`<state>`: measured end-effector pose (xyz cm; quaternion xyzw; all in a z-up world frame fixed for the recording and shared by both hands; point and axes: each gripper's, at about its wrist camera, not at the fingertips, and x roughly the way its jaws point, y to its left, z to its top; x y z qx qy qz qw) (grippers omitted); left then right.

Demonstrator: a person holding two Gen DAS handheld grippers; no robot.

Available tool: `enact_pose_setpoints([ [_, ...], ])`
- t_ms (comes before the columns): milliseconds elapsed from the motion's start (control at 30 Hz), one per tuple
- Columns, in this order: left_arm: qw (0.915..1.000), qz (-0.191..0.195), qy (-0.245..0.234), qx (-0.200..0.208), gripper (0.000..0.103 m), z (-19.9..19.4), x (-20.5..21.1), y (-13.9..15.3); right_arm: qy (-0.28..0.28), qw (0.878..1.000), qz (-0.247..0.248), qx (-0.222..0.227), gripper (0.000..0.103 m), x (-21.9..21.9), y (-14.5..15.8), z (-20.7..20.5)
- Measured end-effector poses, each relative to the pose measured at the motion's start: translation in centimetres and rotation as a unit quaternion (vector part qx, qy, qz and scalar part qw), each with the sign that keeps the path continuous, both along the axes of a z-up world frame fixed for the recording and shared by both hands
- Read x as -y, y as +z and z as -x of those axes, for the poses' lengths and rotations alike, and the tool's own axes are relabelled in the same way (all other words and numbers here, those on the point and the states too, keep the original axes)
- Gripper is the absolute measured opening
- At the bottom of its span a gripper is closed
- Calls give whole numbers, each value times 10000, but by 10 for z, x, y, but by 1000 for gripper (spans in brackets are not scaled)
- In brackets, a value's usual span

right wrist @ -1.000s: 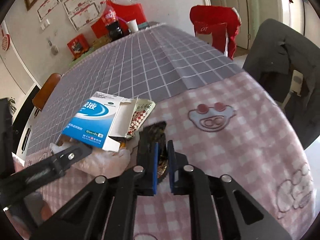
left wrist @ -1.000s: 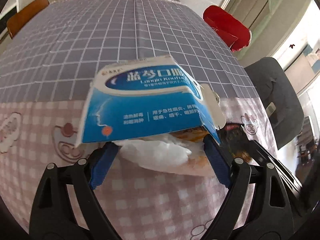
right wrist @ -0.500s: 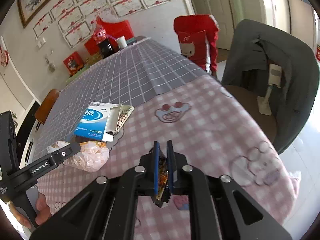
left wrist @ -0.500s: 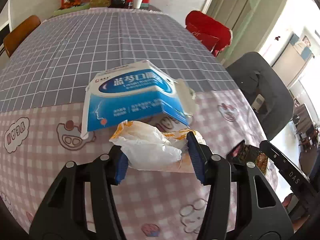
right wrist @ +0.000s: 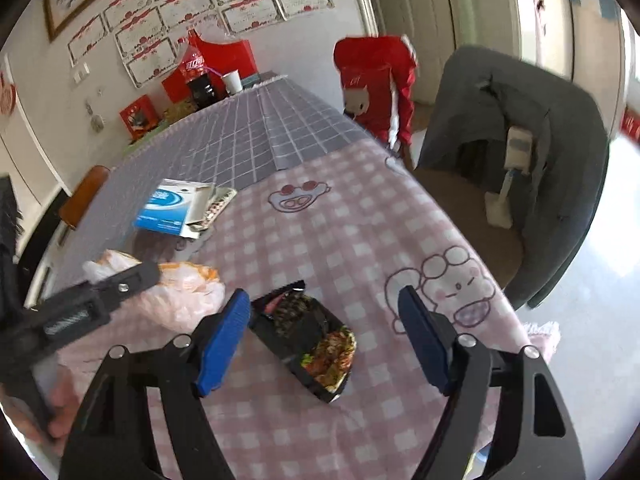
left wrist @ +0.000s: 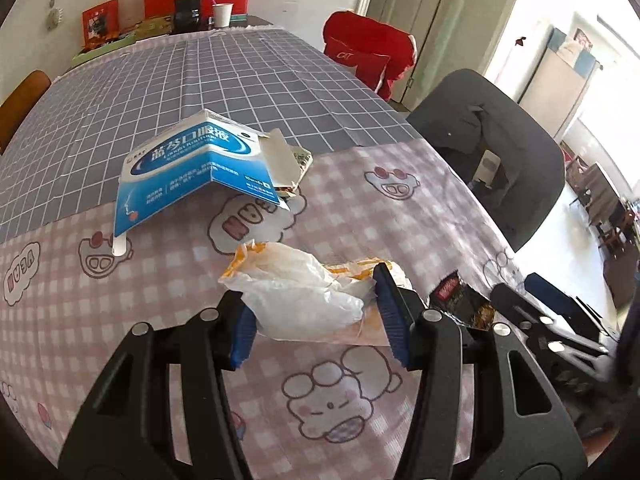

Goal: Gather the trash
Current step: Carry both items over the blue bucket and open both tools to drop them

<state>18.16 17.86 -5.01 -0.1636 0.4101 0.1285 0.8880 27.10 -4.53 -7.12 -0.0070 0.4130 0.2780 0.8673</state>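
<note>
**A:** Where's your trash at right now? Going by your two wrist cams.

**B:** Your left gripper (left wrist: 316,312) is clamped on the bag (left wrist: 304,300), the crumpled white and orange plastic one. Both blue pads press into it, jaws about half wide. The bag's long axis runs across the jaws, pad to pad, with the orange end poking out past the right pad. It sits near the front edge of the table (left wrist: 160,288), over the pink check cloth.

**A:** And your right one?

**B:** Your right gripper (right wrist: 324,340) is opening, jaws spread wide. The wrapper (right wrist: 308,340) is between them, but the right pad is well clear of it and the left pad is just beside its top corner. It's a black snack wrapper, and I can't tell if it's lying flat on the cloth or not quite down. Its long axis runs diagonally: torn open end points away from you toward the table's far left, printed end toward you and to the right. It's near the table's front right corner, just right of the bag.

**A:** Anything else to collect?

**B:** The box (left wrist: 192,168), blue and white, further in, right where the pink cloth meets the grey grid cloth. Long axis runs roughly left to right across the table, open flap end at the right. A foil packet (right wrist: 218,208) peeks from under that flap end.
</note>
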Motion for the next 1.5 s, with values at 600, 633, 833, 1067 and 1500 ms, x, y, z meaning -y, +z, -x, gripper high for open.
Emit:
enact_pose_setpoints([
  [600,9984,-244,-515,-18,53,-11,39,0,-277,9995,25,-134,25,27,-12,-6],
  [633,9979,-258,-591,7,53,-14,46,2,-357,9993,-5,-107,25,35,-9,-5],
  [833,9919,-277,-1235,77,53,-34,104,7,-1093,9939,-144,11,25,111,4,2],
  [1067,9778,-327,-2066,87,53,-52,186,8,-1977,9801,-170,-45,25,200,-2,17],
  [1500,9309,-593,-3588,-348,59,-75,352,-31,-3410,9383,-220,-540,25,336,-44,63],
])
